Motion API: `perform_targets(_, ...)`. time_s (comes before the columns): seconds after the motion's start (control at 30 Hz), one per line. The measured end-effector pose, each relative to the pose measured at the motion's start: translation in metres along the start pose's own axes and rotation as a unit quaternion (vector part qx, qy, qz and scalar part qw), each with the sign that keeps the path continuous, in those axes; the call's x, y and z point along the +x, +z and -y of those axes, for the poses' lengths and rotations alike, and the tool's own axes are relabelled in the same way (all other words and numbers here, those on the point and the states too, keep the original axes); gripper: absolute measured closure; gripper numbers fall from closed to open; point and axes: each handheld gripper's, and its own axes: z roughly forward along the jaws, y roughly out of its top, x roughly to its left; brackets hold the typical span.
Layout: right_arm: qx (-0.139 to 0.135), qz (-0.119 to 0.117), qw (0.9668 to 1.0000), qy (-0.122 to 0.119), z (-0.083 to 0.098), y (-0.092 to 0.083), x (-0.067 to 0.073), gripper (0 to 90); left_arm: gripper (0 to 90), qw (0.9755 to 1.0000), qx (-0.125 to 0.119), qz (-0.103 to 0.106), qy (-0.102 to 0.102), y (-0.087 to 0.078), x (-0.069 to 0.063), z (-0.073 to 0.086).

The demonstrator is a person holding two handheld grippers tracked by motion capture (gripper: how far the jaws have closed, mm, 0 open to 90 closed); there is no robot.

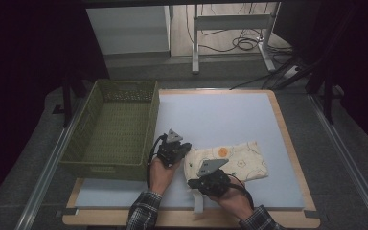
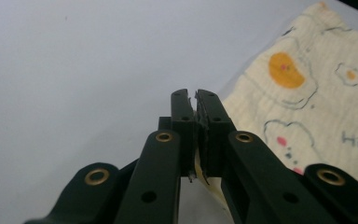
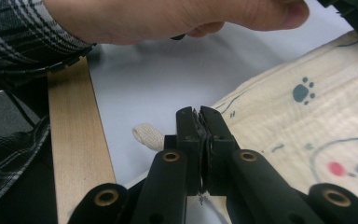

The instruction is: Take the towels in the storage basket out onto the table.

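Observation:
A cream cloth (image 1: 237, 159) printed with small pictures lies flat on the pale blue mat (image 1: 220, 115). My left gripper (image 1: 185, 149) is at the cloth's left corner with its jaws shut. In the left gripper view a sliver of the cloth (image 2: 307, 98) sits pinched low between the black jaws of the left gripper (image 2: 196, 100). My right gripper (image 1: 193, 182) is at the cloth's near-left edge. In the right gripper view the right gripper (image 3: 199, 116) is shut on the hem of the cloth (image 3: 307, 116). A cream strap loop (image 3: 148, 136) lies just left of it.
An olive-green plastic basket (image 1: 112, 165) stands on the table's left side, close to the left hand. The wooden table edge (image 3: 74, 149) runs along the near side, and a plaid sleeve (image 3: 14, 46) crosses above it. A desk frame and cables (image 1: 239, 43) are on the floor beyond.

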Motion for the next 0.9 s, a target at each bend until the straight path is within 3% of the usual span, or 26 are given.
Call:
perform_targets(0.23,-0.013,0.013,0.9998,0.004,0.007,-0.025,-0.008,87.4,86.2,0.9993,-0.027,0.014,0.021,0.006,-0.009,-0.008)
perform_targets(0.57,-0.022,0.044,0.9985,0.024,0.029,-0.054,-0.022,87.4,86.1,0.9979,-0.033,0.034,0.044,0.025,-0.022,-0.022)
perform_targets(0.83,-0.029,0.071,0.9964,0.037,0.047,-0.08,-0.034,87.4,86.2,0.9961,-0.031,0.05,0.066,0.049,-0.042,-0.041)
perform_targets(0.9,-0.029,0.082,0.9952,0.044,0.054,-0.09,-0.038,87.4,86.1,0.995,-0.027,0.052,0.081,0.058,-0.05,-0.048)
